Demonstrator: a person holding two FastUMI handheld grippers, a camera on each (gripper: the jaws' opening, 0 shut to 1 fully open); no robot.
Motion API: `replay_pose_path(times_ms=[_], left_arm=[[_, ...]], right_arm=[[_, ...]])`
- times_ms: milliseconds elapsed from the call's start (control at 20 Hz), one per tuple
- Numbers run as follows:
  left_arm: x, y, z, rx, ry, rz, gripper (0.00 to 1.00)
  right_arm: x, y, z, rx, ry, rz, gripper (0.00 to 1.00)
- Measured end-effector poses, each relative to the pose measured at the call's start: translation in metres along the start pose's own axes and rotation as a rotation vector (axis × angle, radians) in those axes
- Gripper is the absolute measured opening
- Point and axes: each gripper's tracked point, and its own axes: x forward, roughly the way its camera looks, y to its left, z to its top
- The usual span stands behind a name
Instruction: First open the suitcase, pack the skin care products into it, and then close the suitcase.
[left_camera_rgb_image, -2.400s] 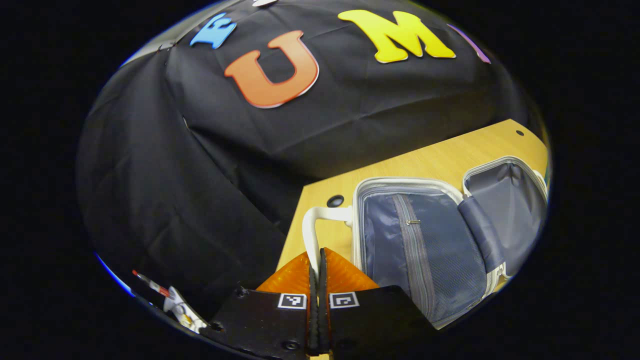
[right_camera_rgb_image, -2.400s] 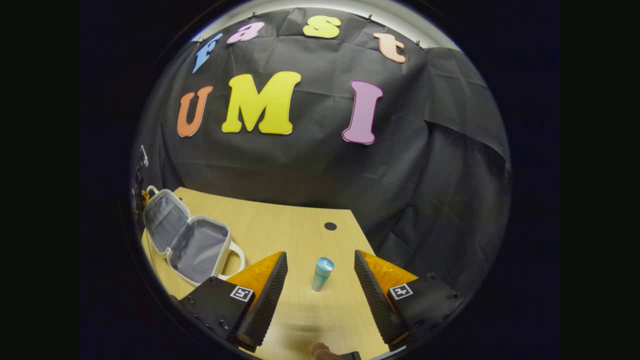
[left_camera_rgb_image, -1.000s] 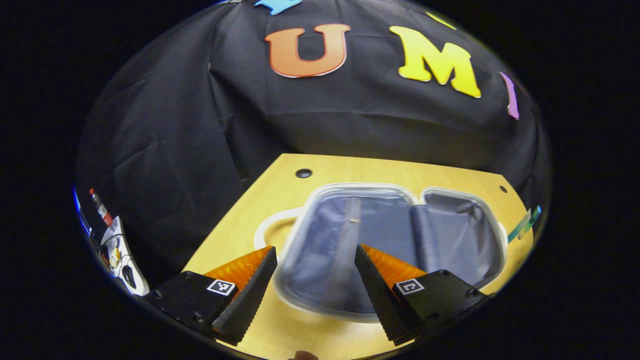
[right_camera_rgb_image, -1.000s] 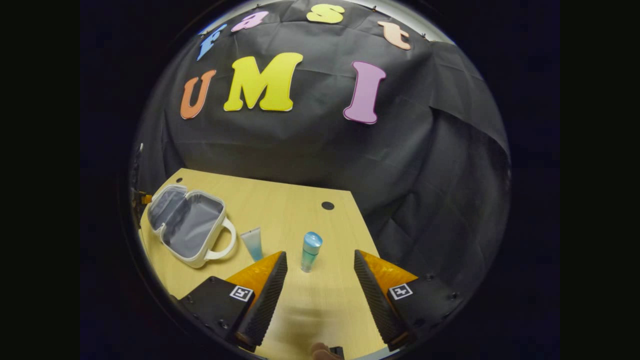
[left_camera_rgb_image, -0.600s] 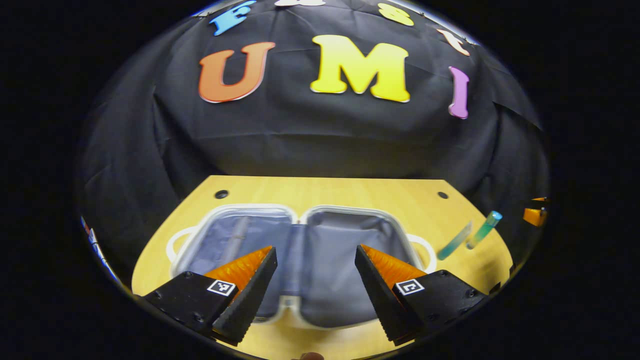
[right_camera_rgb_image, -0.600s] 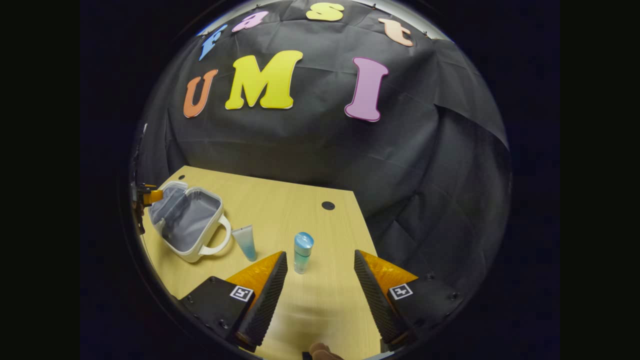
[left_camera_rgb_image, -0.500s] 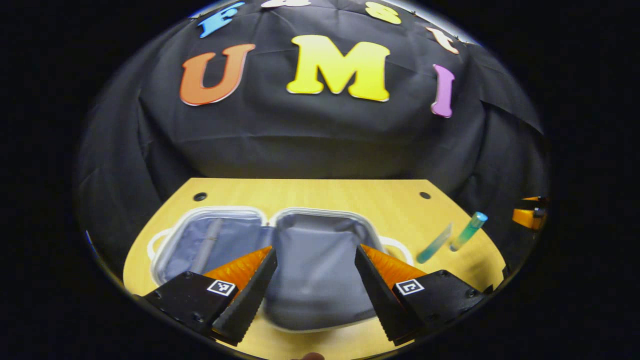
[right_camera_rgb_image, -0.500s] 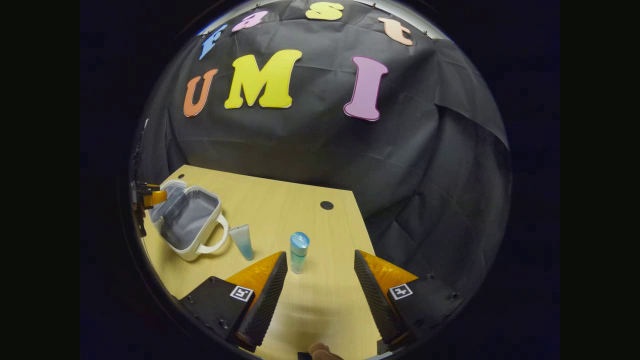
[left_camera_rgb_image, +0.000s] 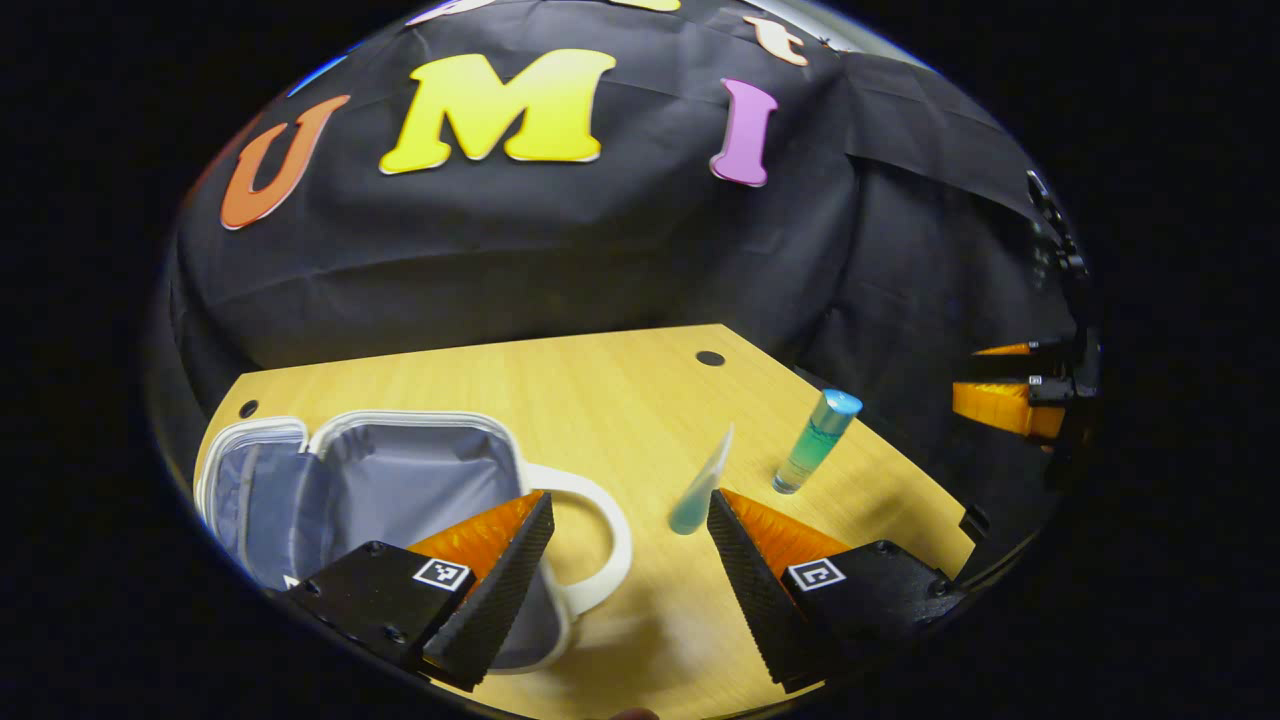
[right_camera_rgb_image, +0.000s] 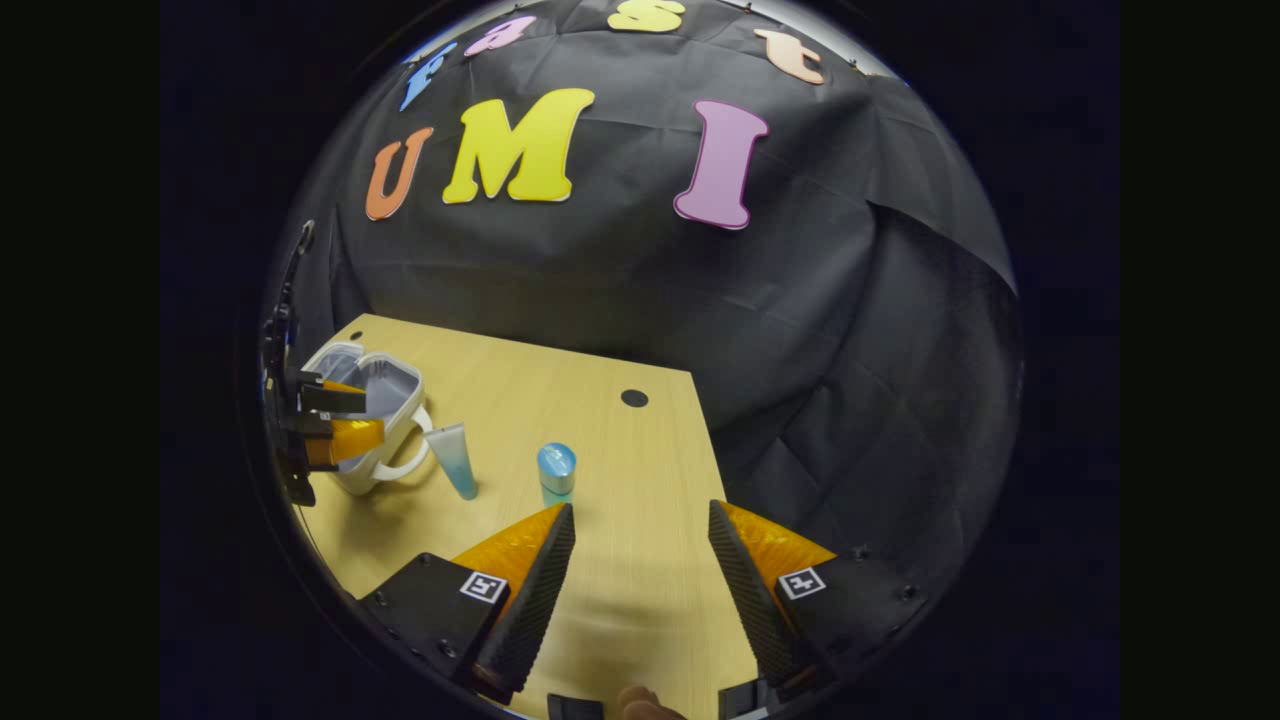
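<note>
Left gripper view shows the suitcase (left_camera_rgb_image: 400, 480) lying open on the table (left_camera_rgb_image: 600, 390), seemingly empty. The tube (left_camera_rgb_image: 700, 485) and bottle (left_camera_rgb_image: 815, 442) stand to its right, unpacked. Left gripper (left_camera_rgb_image: 630, 570) and right gripper (right_camera_rgb_image: 640, 580) jaws gape, holding nothing; packing and closing remain.

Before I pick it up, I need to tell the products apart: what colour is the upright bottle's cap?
Light blue cap, clearest in the left gripper view.

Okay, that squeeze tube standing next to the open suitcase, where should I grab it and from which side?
Judging by its shape, grip the tube mid-body, pressing its broad flat faces, above the round cap it stands on. The left gripper is open and nearest; come from the front, clear of the suitcase handle and the bottle.
</note>
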Motion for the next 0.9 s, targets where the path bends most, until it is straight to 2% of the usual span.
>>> replay_pose_path(times_ms=[150, 250, 450, 550, 650, 700, 800, 850, 900], left_arm=[[0.034, -0.023, -0.012, 0.025, 0.019, -0.051, 0.99], [0.057, -0.030, -0.020, 0.039, 0.028, -0.057, 0.99], [0.097, -0.035, -0.027, 0.053, 0.024, -0.020, 0.96], [0.110, -0.036, -0.033, 0.056, 0.034, -0.007, 0.91], [0.120, -0.034, -0.039, 0.046, 0.041, 0.025, 0.84], [0.124, -0.033, -0.044, 0.039, 0.053, 0.042, 0.85], [0.130, -0.030, -0.055, 0.023, 0.085, 0.073, 0.66], [0.131, -0.031, -0.060, 0.008, 0.098, 0.077, 0.67], [0.127, -0.034, -0.061, -0.004, 0.107, 0.076, 0.57]], right_arm=[[0.003, -0.014, -0.009, -0.015, 0.013, -0.018, 0.80], [0.005, -0.017, -0.017, -0.026, 0.029, -0.019, 0.80], [0.016, -0.022, -0.034, -0.055, 0.060, -0.009, 0.78], [0.021, -0.020, -0.038, -0.066, 0.062, 0.006, 0.78], [0.028, -0.012, -0.038, -0.056, 0.058, 0.043, 0.80], [0.032, -0.008, -0.039, -0.050, 0.055, 0.064, 0.80], [0.043, 0.002, -0.035, -0.041, 0.045, 0.105, 0.80], [0.048, 0.007, -0.032, -0.037, 0.039, 0.123, 0.80], [0.053, 0.013, -0.028, -0.033, 0.033, 0.139, 0.80]])
